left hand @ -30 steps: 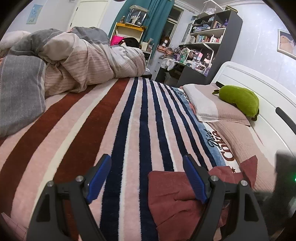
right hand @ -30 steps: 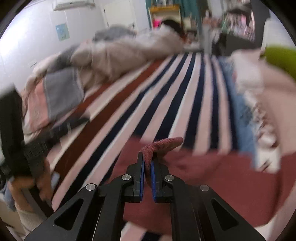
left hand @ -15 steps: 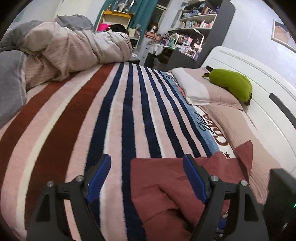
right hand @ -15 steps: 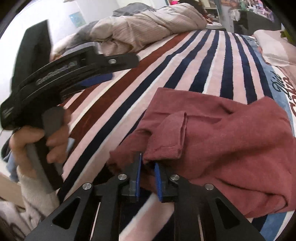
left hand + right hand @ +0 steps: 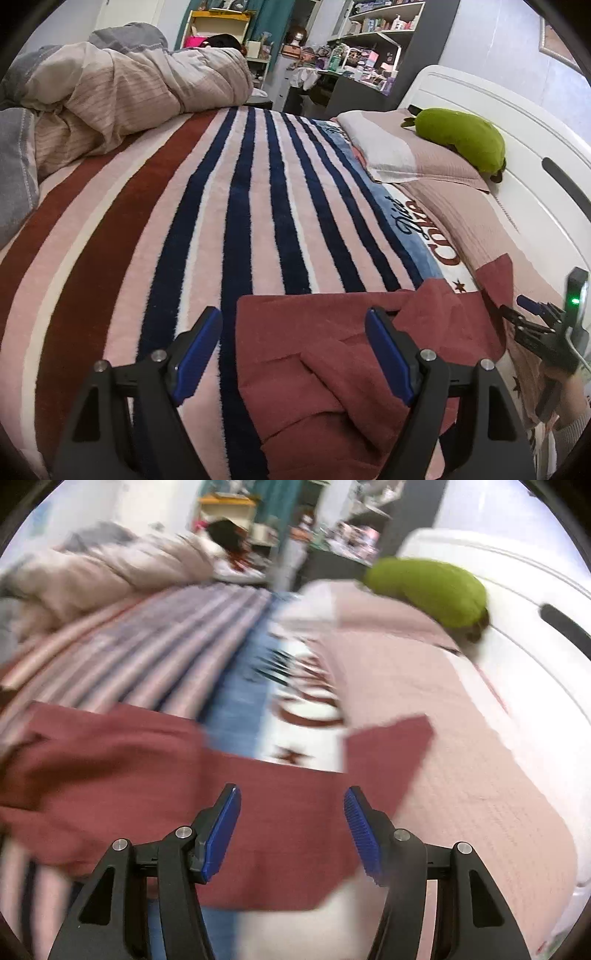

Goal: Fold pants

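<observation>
Fingers of both the left gripper [image 5: 291, 350] and right gripper [image 5: 291, 830] stood apart, gripping nothing, the right's jaws just opened, both angled down over pants [image 5: 332, 354].

The pants [image 5: 332, 354] lie on the striped blanket [image 5: 207, 236] at the near edge of the bed, partly folded over themselves; the left gripper [image 5: 291, 350] hangs over their left part, one finger left of the cloth and one over it; the right gripper [image 5: 291, 830] is over their right part, jaws apart with nothing between them; beyond the pants to the right a pillow [image 5: 399, 155] lies against the headboard [image 5: 517, 129], with a plush toy [image 5: 461, 136] on it; a bunched duvet [image 5: 122, 92] sits on the far left of the blanket; shelves [image 5: 373, 37] stand behind the bed
</observation>
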A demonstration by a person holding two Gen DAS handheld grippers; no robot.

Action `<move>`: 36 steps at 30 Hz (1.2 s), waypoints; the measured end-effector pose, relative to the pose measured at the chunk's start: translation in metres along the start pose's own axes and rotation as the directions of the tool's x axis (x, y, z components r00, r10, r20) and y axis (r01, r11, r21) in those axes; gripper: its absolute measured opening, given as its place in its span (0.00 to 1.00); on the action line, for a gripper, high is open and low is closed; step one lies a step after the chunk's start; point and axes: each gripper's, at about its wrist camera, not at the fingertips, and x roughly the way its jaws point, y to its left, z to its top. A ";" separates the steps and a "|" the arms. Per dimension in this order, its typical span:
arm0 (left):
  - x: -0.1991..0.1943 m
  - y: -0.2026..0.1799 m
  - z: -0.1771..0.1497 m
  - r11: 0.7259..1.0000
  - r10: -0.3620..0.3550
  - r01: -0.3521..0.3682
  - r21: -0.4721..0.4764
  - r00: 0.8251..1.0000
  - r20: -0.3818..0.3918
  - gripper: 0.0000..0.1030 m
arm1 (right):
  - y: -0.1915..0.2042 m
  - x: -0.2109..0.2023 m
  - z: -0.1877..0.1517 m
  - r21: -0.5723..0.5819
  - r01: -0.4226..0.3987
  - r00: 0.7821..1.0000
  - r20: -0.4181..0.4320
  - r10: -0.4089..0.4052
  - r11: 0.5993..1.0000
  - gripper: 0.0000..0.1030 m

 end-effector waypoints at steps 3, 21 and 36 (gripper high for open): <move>0.004 0.003 0.000 1.000 0.008 -0.008 -0.016 1.000 -0.004 0.74 | -0.009 0.034 0.000 -0.049 0.093 0.995 -0.033 -0.094 0.994 0.56; 0.008 -0.003 -0.002 1.000 -0.008 0.008 0.000 1.000 -0.018 0.74 | -0.070 0.022 0.008 0.074 0.288 0.955 0.044 -0.292 0.955 0.10; -0.004 0.003 -0.003 0.989 -0.143 0.143 -0.039 0.989 -0.023 0.73 | -0.119 -0.003 0.003 0.310 0.132 0.987 0.047 -0.154 0.941 0.01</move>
